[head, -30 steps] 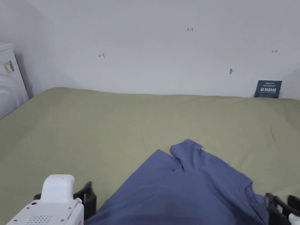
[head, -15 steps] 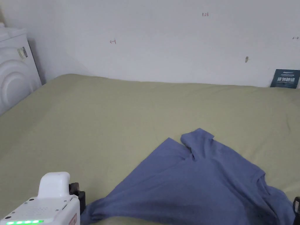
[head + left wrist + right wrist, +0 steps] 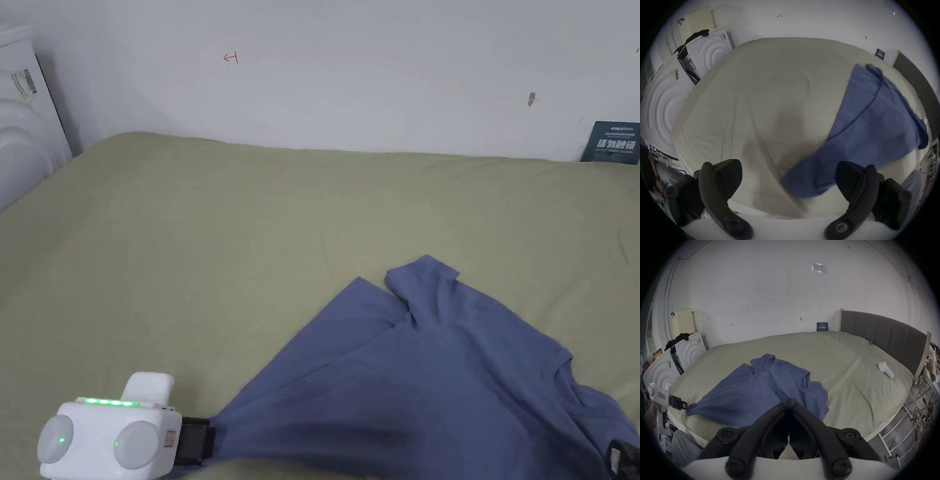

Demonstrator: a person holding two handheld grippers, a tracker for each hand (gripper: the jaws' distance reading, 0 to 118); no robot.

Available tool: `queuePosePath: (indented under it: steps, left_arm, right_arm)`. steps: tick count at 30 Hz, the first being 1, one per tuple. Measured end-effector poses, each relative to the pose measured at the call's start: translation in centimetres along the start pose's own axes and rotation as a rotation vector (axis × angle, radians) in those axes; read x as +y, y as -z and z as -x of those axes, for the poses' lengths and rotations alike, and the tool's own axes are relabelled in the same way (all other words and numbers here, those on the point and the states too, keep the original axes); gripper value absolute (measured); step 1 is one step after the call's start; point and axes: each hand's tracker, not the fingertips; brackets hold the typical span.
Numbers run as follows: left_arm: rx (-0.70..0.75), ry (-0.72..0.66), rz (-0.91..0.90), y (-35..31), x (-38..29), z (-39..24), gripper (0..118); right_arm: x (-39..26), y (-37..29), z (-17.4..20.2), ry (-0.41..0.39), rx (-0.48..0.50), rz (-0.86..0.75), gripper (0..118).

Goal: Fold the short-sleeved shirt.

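Head view: blue short-sleeved shirt (image 3: 431, 381) spread on the olive bed sheet (image 3: 250, 237), near-right part of the bed. One sleeve points to the far side, folded over at its tip; collar to the right. Left gripper (image 3: 209, 440) at the near-left, white body with green lights, black jaw tips right at the shirt's near-left corner, which is drawn out to a point toward them. Whether the tips are on the cloth cannot be told here. Dark edge of the right gripper (image 3: 619, 459) at the near-right corner, against the shirt by the collar. A dark sign (image 3: 615, 142) leans on the white wall at far right.

Left gripper view: jaws spread wide apart, nothing between the pads. Shirt corner lies on the sheet between them, closer to the right-hand jaw, blurred. White appliances (image 3: 664, 104) stand beyond the bed's left side.

Right gripper view: own jaws pressed together, tips meeting (image 3: 788, 400) over the shirt's near-right part, just near of the collar opening; whether cloth is caught between them cannot be told. Left gripper seen far left, a hand (image 3: 651, 414) on its grip, tips at the shirt corner. A white sock (image 3: 886, 370) lies well apart at far right, before the grey headboard (image 3: 883, 331).
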Motion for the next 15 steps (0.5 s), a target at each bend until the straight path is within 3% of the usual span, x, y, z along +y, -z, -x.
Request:
queuePosePath:
  steps: [1, 3, 4, 5, 6, 8, 15]
  left_arm:
    - [-0.012, 0.020, 0.038, 0.6, -0.1, -0.3, 106]
    - [-0.082, 0.006, 0.032, -2.5, -0.5, -1.7, 70]
    - [-0.105, -0.002, 0.026, -3.4, -0.5, -2.1, 62]
    - [-0.070, 0.008, 0.017, -4.1, -0.6, -2.5, 45]
    - [-0.093, 0.010, -0.001, -4.6, -0.6, -2.9, 3]
    - [-0.124, -0.045, -0.004, -2.5, 0.1, -1.6, 2]
    - [-0.100, -0.002, -0.032, -0.4, 0.1, -1.5, 2]
  right_arm:
    - [-0.2, 0.3, 0.2, -0.004, -0.004, 0.007, 2]
    - [-0.3, 0.8, 0.4, -0.016, -0.005, 0.025, 2]
    - [-0.3, 1.0, 0.5, -0.020, 0.000, 0.031, 2]
    - [-0.4, 1.2, 0.7, -0.028, 0.005, 0.038, 2]
    - [-0.4, 1.5, 0.9, -0.039, 0.002, 0.046, 2]
    - [-0.2, 2.1, 1.0, -0.052, 0.014, 0.057, 2]
    - [3.4, 7.6, 1.5, -0.092, 0.046, 0.102, 2]
